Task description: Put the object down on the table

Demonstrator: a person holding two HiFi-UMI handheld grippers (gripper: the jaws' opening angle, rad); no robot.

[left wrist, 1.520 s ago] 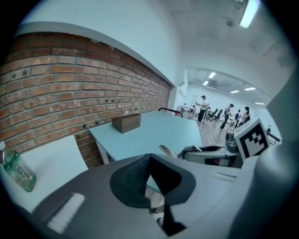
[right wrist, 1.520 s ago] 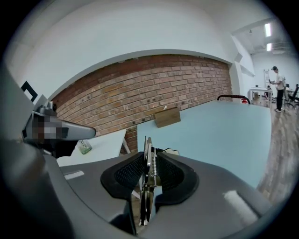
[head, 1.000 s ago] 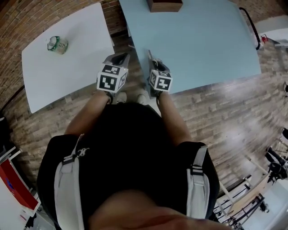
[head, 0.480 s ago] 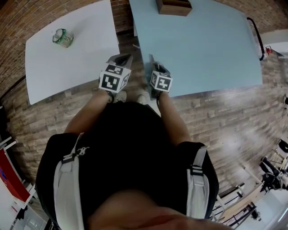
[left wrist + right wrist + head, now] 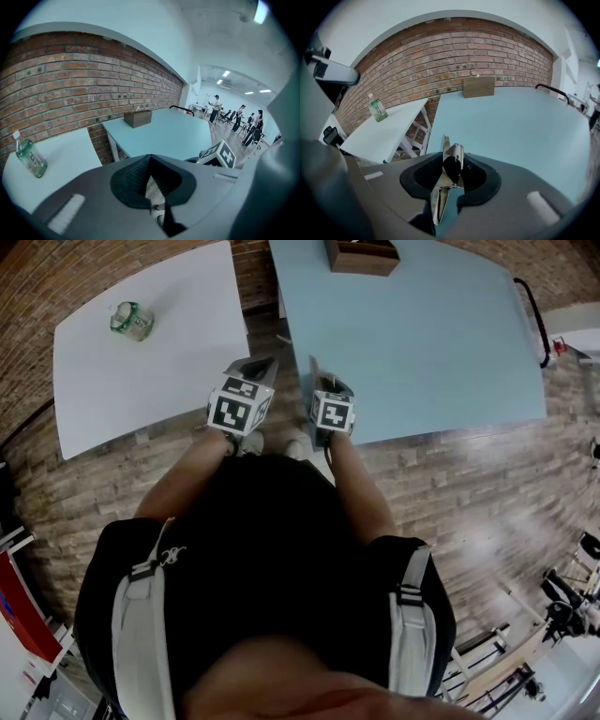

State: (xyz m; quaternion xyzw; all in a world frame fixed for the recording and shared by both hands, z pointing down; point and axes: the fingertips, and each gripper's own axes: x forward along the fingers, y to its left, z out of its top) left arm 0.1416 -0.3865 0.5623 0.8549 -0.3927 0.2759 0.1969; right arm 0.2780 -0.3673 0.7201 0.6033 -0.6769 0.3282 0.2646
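A thin silvery metal tool (image 5: 453,159) stands upright between the jaws of my right gripper (image 5: 451,171). The jaws are opening, and the pads still touch the tool's sides. In the head view the right gripper (image 5: 315,371) hangs over the near left corner of the light blue table (image 5: 422,334), with the metal tool (image 5: 311,369) sticking forward. My left gripper (image 5: 257,369) hovers over the gap between the two tables. In its own view the left gripper (image 5: 149,163) is shut with nothing in it.
A white table (image 5: 141,371) stands to the left with a green-labelled bottle (image 5: 130,321) on it. A brown box (image 5: 364,254) sits at the blue table's far edge, against the brick wall (image 5: 454,51). People stand far off in the left gripper view.
The head view shifted a little at first. Both grippers have stayed almost in place at the blue table's near corner, the tool still between the right jaws.
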